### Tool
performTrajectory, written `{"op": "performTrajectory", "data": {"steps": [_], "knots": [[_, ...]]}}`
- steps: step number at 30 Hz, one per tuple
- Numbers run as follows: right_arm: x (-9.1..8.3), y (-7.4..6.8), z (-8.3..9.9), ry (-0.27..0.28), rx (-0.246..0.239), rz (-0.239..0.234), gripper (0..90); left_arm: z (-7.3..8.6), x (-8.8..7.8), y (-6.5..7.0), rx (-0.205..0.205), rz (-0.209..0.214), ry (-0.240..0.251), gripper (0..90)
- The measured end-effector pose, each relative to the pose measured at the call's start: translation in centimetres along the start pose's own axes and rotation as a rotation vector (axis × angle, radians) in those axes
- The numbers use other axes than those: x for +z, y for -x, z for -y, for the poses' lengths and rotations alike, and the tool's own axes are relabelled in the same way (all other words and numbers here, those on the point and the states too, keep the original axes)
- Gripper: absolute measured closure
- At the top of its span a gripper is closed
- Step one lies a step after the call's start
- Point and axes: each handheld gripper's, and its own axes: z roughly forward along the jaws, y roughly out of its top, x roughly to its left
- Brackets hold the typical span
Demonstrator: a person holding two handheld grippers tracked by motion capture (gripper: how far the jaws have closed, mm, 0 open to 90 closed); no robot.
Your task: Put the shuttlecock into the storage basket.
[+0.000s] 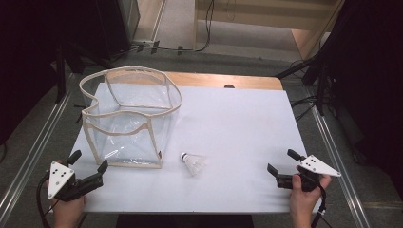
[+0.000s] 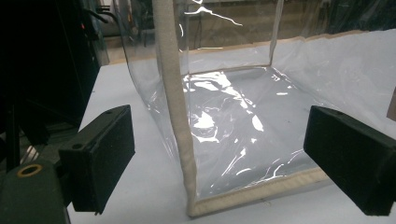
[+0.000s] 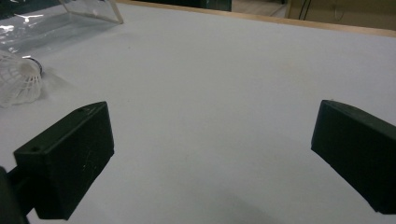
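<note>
High view: both grippers, left (image 1: 89, 166) & right (image 1: 280, 163), sit wide open w/ nothing held, ready to grab the birdie (image 1: 194, 163) lying at the clear bag's (image 1: 128, 118) 4 o'clock.

Bright table, dark surroundings, glare on plastic (image 2: 224, 116)

A white table (image 1: 237, 123) with a wooden far edge is seen. A clear bag (image 1: 128, 118) is stood near its left edge; a shuttlecock (image 1: 194, 163) is laid toward the near edge.
</note>
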Motion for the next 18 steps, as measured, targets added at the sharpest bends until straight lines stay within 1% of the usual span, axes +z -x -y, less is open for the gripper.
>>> {"op": "performTrajectory", "data": {"steps": [4, 7, 8, 9, 11, 12, 14, 15, 18], "knots": [[0.1, -0.2, -0.2, 0.002, 0.004, -0.005, 0.0, 0.0, 0.0, -0.1, -0.006, 0.003, 0.004, 9.3], [0.3, -0.4, -0.4, -0.006, -0.006, -0.01, 0.0, 0.0, -0.1, -0.1, -0.009, 0.007, 0.007, 9.3], [0.5, -0.6, -0.6, -0.005, -0.008, -0.022, 0.0, 0.0, -0.1, -0.2, -0.01, 0.008, 0.008, 9.3], [0.5, -0.7, -0.7, -0.005, -0.011, -0.022, 0.0, 0.0, -0.1, -0.2, -0.012, 0.008, 0.009, 9.3], [0.6, -0.9, -0.9, -0.003, -0.012, -0.026, 0.0, 0.0, -0.1, -0.1, -0.007, 0.01, 0.006, 9.2], [0.6, -1.3, -1.3, -0.006, -0.027, -0.031, 0.0, 0.0, -0.1, -0.1, -0.004, 0.009, 0.005, 9.2], [0.7, -1.6, -1.6, -0.018, -0.041, -0.033, 0.0, 0.0, -0.1, 0.0, -0.001, 0.005, 0.004, 9.2], [0.7, -1.6, -1.6, -0.018, -0.041, -0.033, 0.0, 0.0, -0.1, 0.0, -0.001, 0.005, 0.004, 9.3], [1.0, -2.2, -2.2, -0.025, -0.044, -0.052, 0.0, 0.0, -0.1, 0.0, 0.002, 0.005, 0.004, 9.3]]}}
